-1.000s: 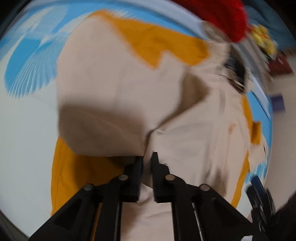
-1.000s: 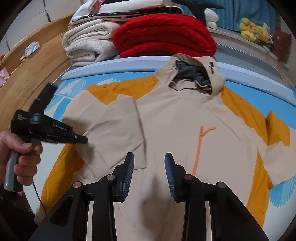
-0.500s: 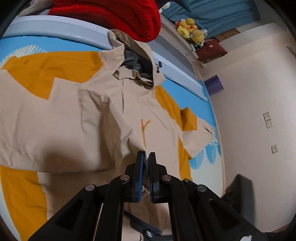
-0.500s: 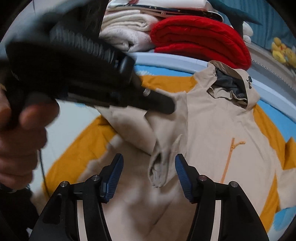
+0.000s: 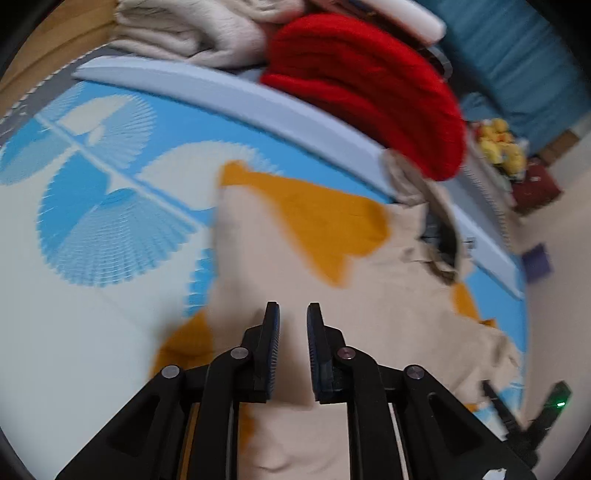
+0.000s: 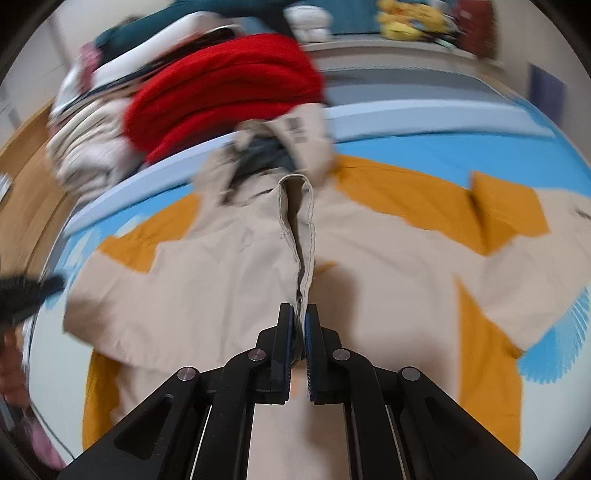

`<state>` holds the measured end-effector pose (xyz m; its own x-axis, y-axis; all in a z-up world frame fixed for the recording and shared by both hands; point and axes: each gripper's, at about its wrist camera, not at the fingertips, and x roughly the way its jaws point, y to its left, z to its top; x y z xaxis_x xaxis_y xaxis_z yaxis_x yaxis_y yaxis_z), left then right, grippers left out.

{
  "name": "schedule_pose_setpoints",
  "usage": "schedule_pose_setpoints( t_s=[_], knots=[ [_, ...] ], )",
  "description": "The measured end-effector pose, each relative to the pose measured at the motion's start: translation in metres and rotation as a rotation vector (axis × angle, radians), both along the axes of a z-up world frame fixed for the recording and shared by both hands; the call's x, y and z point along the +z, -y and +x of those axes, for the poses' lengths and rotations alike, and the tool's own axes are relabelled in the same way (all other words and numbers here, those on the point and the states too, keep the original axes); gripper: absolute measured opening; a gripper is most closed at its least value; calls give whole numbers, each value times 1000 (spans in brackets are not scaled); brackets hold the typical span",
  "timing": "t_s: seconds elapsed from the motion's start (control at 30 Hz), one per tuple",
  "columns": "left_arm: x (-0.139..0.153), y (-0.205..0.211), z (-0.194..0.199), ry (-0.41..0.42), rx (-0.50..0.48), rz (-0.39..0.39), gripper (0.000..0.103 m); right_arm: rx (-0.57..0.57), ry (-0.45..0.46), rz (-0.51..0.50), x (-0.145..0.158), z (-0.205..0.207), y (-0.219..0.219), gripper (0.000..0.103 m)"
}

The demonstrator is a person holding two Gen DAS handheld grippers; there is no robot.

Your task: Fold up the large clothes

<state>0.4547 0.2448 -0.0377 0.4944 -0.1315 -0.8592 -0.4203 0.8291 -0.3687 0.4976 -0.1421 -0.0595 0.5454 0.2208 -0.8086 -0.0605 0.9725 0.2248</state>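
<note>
Beige and mustard hooded jacket (image 6: pixel 388 258) spread front-up on a blue and white patterned bed sheet (image 5: pixel 92 221), hood (image 6: pixel 291 147) pointing toward a stack of folded things: a red blanket (image 6: pixel 225 92) and cream towels (image 5: pixel 192 33) beyond the sheet's pale border.

Right gripper (image 6: pixel 300 325) closing on a cuff (image 6: pixel 301 236), beige fabric pinched between the pads and lifted over the chest; sleeve drawn in across the body.

Left gripper (image 5: pixel 293 321) hovering above the jacket's near side, jaws opening with a narrow gap, nothing between them.

Early in the fold, by the look of it: one sleeve partly brought inward and not yet laid flat; other sleeve (image 6: pixel 517 229) still stretched out to the side; body and hood unfolded; most of the folding left to do.
</note>
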Motion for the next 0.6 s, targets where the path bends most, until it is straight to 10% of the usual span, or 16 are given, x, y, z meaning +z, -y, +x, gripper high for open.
schedule_pose_setpoints(
  t_s=[0.43, 0.6],
  knots=[
    [-51, 22, 9, -178, -126, 65, 20, -224, -66, -9, -17, 25, 79, 6],
    [-94, 28, 6, -372, -184, 212, 28, -373, -90, -42, -24, 20, 106, 18]
  ],
)
